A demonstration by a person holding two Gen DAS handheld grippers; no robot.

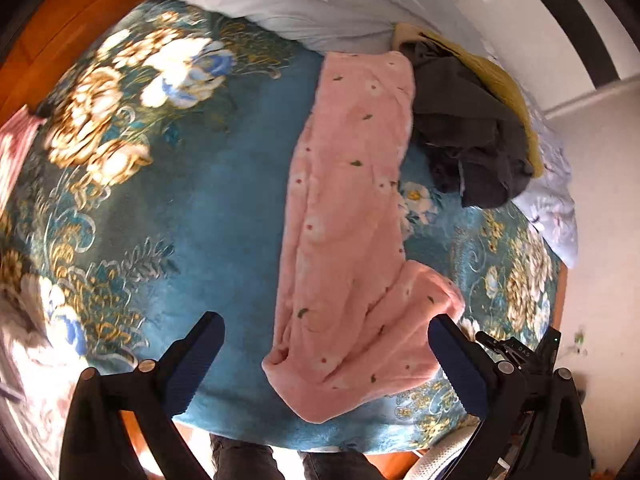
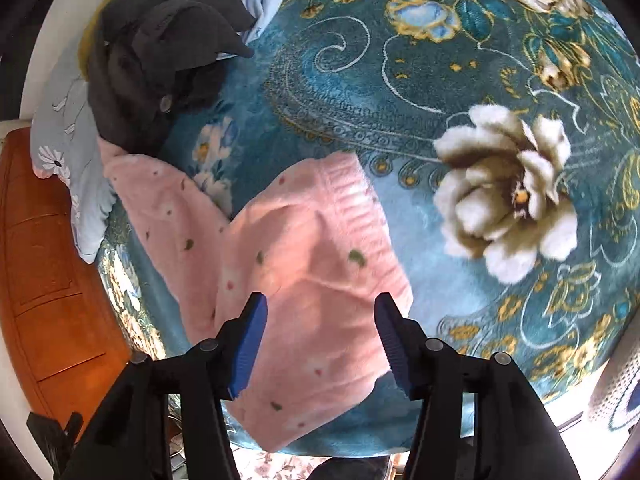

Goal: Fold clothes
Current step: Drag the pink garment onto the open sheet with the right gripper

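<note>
The pink fleece flower-print garment [image 1: 348, 216] lies lengthwise on the teal floral bed blanket [image 1: 224, 200], long axis running away from the person. Right gripper [image 2: 320, 344] hangs wide open w/ nothing held, right over its near end (closer arm). Left gripper [image 1: 326, 364] is likewise open and empty, a bit farther off.

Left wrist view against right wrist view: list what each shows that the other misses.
Only the left wrist view shows the pale quilt at the bed's far end and the pink garment's whole length. Only the right shows its ribbed hem close up and a big cream flower. Both show the dark clothes, the teal blanket and open jaws.
</note>
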